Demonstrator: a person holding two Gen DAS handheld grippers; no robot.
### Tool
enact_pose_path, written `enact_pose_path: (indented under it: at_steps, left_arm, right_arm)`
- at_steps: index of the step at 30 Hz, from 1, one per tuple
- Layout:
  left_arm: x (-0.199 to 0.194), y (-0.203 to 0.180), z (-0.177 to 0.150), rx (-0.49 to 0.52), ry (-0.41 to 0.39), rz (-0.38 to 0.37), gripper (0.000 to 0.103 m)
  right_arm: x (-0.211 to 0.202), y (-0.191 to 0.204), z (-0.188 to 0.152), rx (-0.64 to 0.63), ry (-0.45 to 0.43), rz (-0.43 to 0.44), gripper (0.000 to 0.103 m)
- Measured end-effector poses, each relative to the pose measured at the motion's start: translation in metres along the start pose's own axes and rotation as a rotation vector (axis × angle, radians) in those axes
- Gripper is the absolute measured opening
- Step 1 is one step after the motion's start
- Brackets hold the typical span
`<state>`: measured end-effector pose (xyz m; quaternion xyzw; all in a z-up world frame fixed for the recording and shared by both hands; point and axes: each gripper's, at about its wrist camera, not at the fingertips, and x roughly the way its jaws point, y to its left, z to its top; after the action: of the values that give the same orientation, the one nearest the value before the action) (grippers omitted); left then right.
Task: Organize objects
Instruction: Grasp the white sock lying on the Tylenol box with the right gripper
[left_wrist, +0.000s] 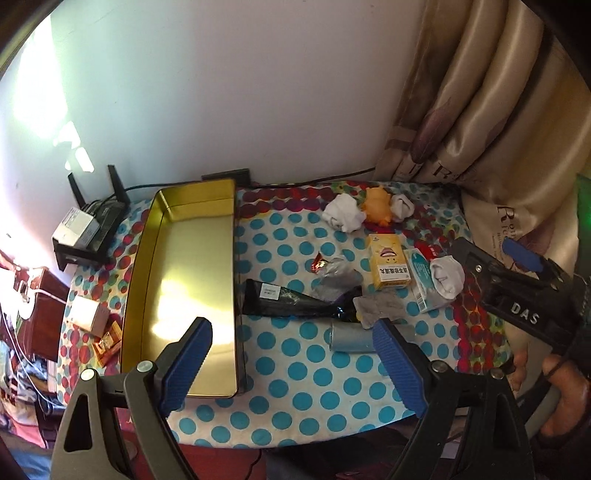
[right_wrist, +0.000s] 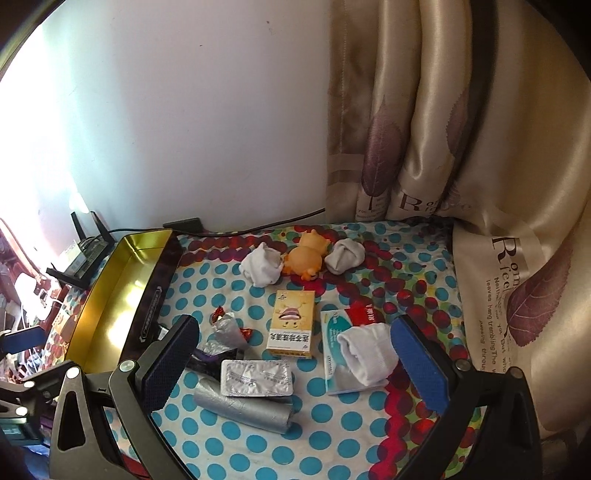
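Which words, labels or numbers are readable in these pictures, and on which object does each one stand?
"DAS": on the right gripper, seen from the left wrist view.
"R": large letter on the curtain; "leaves hang trembling" partly legible below it, the rest blurred.
Yellow box: Chinese characters, too blurred to read.
Teal box, red packet, pill strip, black packet label: print too small to read.
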<state>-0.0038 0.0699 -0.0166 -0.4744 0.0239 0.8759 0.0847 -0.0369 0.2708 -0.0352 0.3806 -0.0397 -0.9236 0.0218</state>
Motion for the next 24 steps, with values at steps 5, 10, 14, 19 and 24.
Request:
enact_pose_path:
  at_steps: [5,10,14,19,24]
  left_arm:
    - [0.003,-0.014,0.005,0.086,-0.002,-0.018,0.091]
    - [0.008,-0.017,0.012,0.112,-0.026,0.077,0.091]
    - [0.018,-0.007,0.022,0.072,-0.056,0.128,0.091]
    - [0.047,-0.011,0.033,0.05,-0.008,0.063,0.091]
    - [0.069,-0.039,0.037,0.115,-0.005,0.027,0.091]
  right_arm:
    - [0.004,-0.007,0.001,-0.011,0.001,-0.018,0.103]
    - [0.014,-0.015,-0.001,-0.019,0.027,-0.022,0.103]
    - [0.033,-0.026,-0.01,-0.044,0.086,-0.036,0.103]
    - [0.062,-0.05,-0.02,-0.021,0.162,-0.05,0.084]
    - [0.101,-0.075,-0.028,0.001,0.254,-0.057,0.064]
